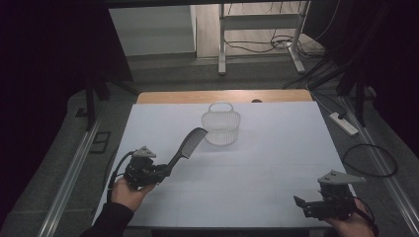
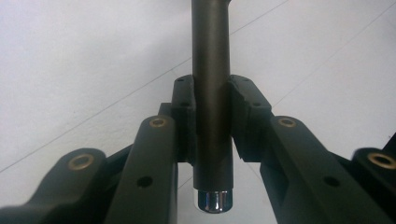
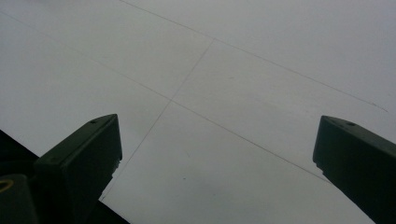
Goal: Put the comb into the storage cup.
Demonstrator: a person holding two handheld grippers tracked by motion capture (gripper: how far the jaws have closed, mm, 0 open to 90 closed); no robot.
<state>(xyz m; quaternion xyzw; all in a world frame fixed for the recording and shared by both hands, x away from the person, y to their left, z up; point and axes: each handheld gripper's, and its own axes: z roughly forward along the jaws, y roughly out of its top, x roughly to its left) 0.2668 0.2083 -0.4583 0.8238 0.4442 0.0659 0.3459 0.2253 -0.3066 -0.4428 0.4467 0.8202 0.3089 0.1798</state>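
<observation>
Here we see the left tool (image 1: 160,172) clenched on the handle of a dark comb (image 1: 188,143) that slants up over the white counter (image 1: 276,148) toward the mesh basket (image 1: 221,126) near the far middle, while the right tool (image 1: 302,203) hovers spread apart, gripping nothing, at the near right corner.

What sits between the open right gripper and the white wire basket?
Nothing: high view shows bare white tabletop between the right gripper and the small white wire basket. The black comb lies left of that stretch.
</observation>
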